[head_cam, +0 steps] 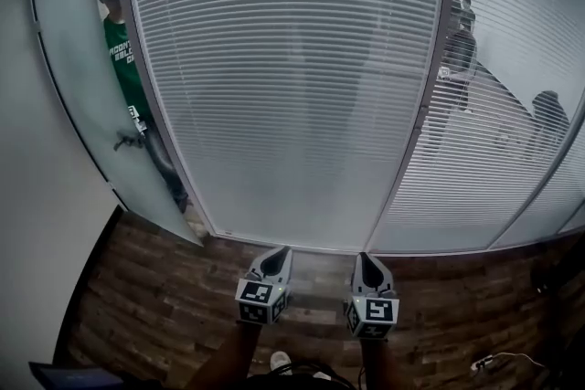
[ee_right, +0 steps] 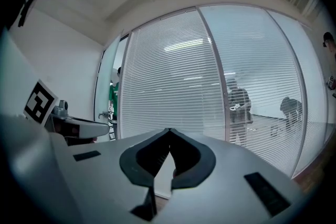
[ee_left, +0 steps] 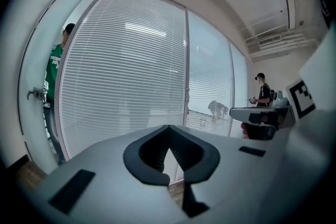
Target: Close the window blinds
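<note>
White slatted blinds fill the middle glass panel ahead of me, and their slats look nearly opaque. The blinds of the right panel let people behind them show through. My left gripper and right gripper are side by side low in the head view, pointing at the foot of the middle panel and well short of it. Both hold nothing, and their jaw tips meet. The left gripper view looks along the left gripper at the blinds. The right gripper view looks along the right gripper at the blinds.
A frosted glass door with a lever handle stands ajar at the left, with a person in a green shirt behind it. A metal mullion splits the panels. Two people stand behind the right glass. A cable lies on the wooden floor.
</note>
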{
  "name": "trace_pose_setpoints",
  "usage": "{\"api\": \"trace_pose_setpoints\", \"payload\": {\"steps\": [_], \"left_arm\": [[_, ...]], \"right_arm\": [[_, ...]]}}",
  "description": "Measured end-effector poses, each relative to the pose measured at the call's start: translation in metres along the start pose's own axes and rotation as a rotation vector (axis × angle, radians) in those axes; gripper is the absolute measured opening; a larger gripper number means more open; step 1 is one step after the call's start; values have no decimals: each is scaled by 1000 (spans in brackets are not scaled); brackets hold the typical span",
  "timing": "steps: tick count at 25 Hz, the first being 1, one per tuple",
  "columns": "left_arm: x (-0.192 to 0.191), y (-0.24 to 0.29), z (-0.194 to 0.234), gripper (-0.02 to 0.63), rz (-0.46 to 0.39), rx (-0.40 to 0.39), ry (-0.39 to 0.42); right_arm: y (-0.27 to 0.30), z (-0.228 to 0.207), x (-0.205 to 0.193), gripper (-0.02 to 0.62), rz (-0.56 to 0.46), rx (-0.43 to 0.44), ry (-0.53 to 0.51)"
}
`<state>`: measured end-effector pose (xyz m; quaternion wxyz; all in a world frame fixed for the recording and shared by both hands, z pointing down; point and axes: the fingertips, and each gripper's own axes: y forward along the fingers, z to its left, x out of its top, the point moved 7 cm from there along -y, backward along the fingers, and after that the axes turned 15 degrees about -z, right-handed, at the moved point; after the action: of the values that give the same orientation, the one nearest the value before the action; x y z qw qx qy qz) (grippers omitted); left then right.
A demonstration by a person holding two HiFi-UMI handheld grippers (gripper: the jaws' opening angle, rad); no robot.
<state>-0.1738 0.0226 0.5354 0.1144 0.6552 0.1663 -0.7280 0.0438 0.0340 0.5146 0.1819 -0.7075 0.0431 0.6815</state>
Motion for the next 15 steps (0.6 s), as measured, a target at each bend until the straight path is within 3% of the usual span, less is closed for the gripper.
{"api": "trace_pose_setpoints", "payload": {"steps": [6,15], "left_arm": [[-8,-9,3,-5,3,22,-24],[-9,3,6,-5,14,34,-30]], "right_arm": [[-8,-1,-5,2,16,-34,-36],[5,-3,-11,2,-13,12,3]]}}
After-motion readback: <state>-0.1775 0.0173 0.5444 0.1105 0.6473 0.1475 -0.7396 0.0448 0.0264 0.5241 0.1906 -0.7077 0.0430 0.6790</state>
